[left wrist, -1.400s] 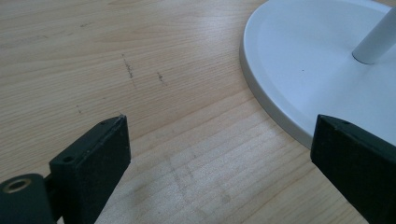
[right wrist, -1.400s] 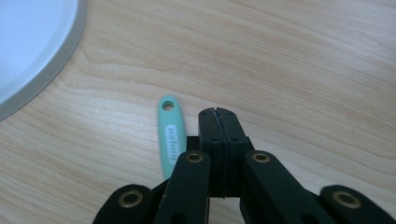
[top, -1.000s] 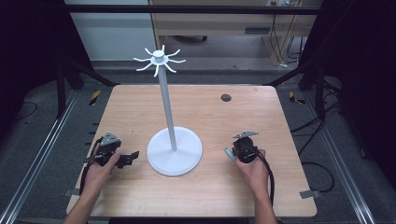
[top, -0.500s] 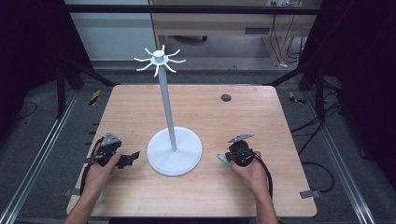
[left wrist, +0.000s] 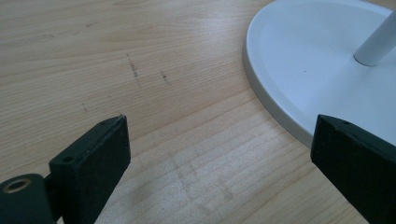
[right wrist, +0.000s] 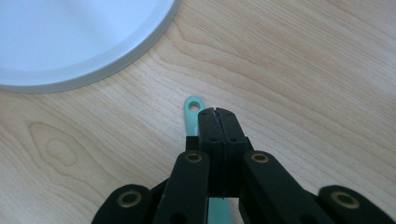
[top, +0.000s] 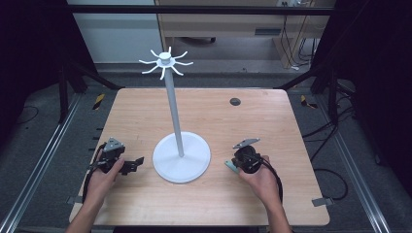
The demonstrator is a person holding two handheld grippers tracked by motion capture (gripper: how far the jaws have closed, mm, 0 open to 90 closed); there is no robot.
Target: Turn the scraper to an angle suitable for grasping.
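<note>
A light wooden table [top: 145, 116] is sitting inside a dark metal frame, with grey floor around it and pale cabinets beyond. Landmark: the white round-based stand [top: 181, 156], just nearer than the table's centre.

Nearest, two forearms are coming in from the bottom edge. The person's left hand [top: 103, 175] is holding the left gripper [top: 133, 164] low on the table, just beside the stand's base on its left. In the left gripper view its black jaws are standing wide apart, with nothing between them, and the base rim [left wrist: 280, 116] is lying ahead between them.

The right hand [top: 262, 177] is holding the right gripper [top: 232, 165] just right of the base. In the right gripper view its jaws are pressing together, and a slim mint-green handle with a hole at its tip [right wrist: 192, 114] is poking out beside and below them, apart from the base. Whether the jaws are actually pinching it, I cannot tell.

Farther on, the stand's thin white pole [top: 173, 109] is rising upright to a crown of curved white hooks [top: 165, 62]. Beyond the stand and to its right, a small dark round grommet [top: 235, 101] is sitting in the tabletop.
</note>
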